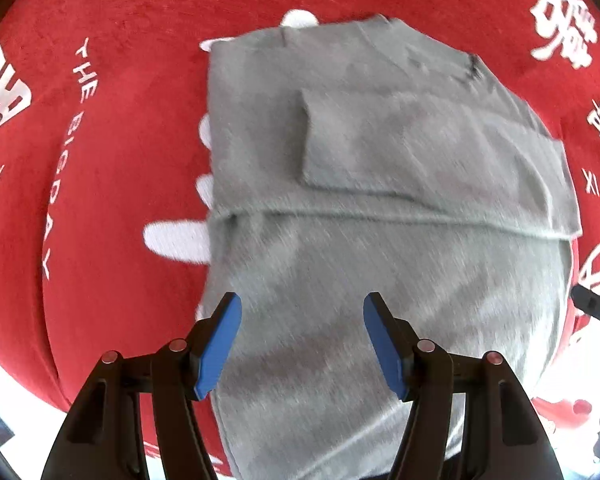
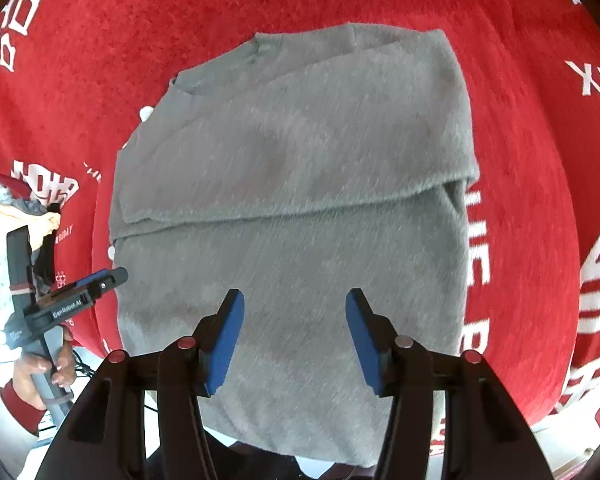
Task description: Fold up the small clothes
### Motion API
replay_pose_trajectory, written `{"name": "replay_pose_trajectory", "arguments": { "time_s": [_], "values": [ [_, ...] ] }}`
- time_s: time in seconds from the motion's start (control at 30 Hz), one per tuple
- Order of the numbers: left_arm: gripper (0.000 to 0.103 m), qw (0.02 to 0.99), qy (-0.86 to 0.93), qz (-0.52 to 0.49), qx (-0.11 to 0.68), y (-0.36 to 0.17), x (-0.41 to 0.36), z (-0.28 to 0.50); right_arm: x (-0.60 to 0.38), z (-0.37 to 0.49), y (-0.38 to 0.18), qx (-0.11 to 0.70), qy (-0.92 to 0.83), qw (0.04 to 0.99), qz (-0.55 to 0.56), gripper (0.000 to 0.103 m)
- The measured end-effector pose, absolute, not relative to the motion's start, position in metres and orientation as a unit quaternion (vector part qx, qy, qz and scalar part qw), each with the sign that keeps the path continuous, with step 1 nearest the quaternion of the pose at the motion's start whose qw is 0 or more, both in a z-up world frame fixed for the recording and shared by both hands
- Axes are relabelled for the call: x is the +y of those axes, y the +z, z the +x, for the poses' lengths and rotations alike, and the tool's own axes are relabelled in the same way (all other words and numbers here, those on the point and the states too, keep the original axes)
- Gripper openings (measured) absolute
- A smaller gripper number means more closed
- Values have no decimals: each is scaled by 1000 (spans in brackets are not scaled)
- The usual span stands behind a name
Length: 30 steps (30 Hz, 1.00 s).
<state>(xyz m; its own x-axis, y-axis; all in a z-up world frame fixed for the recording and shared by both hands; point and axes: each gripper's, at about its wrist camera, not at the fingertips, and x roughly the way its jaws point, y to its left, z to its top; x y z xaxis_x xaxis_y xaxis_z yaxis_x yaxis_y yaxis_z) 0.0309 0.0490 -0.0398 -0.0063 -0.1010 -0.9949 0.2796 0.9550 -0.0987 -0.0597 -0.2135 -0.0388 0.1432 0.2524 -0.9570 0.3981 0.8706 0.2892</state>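
Left claw (image 1: 302, 344) spread, above grey garment (image 1: 380, 200) — untouched

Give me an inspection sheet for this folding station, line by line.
Surface: red plush cloth with white lettering covers the table.
Job's things: grey knit garment, partly folded, far portion lying over the near portion; folded sleeve on top.
Clutter: heap of mixed clothes at the left edge.
Grippers: left gripper and right gripper both open above the garment, holding nothing.
Cables: dark cable near the left hand.
Surroundings: nothing seen clearly.
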Motion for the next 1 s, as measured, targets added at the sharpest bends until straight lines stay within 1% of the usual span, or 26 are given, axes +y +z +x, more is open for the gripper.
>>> {"name": "replay_pose_trajectory", "arguments": {
  "time_s": [0.2,0.23,0.3,0.43,0.5,0.53,0.57,0.63,0.7,0.77,0.87,1.0],
  "values": [
    [65,691,-151,68,704,-34,52,3,-194,-67,-40,661,-52,706,249,58],
    [65,689,-153,69,705,-31,51,7,-190,-67,-40,662,-52,705,249,63],
    [65,686,-157,68,708,-31,54,3,-182,-67,-40,661,-51,708,245,67],
    [66,679,-168,70,711,-29,65,-7,-163,-64,-36,661,-47,713,228,71],
    [87,681,-173,79,707,-28,66,-10,-157,-65,-35,660,-47,716,223,73],
    [88,684,-176,81,704,-27,66,-12,-153,-65,-34,659,-48,717,221,73],
    [88,684,-181,83,701,-26,67,-13,-149,-66,-33,658,-49,718,221,73],
    [88,682,-190,84,702,-24,69,-17,-143,-68,-31,653,-52,722,224,79],
    [88,678,-196,87,703,-24,73,-19,-138,-71,-30,647,-55,727,224,79],
    [88,675,-201,94,704,-27,72,-21,-131,-76,-29,638,-60,736,219,81],
    [88,671,-208,107,703,-31,68,-29,-120,-85,-25,625,-72,753,193,83],
    [88,667,-218,116,704,-32,63,-39,-110,-96,-26,634,-71,748,181,83]
  ]
}}
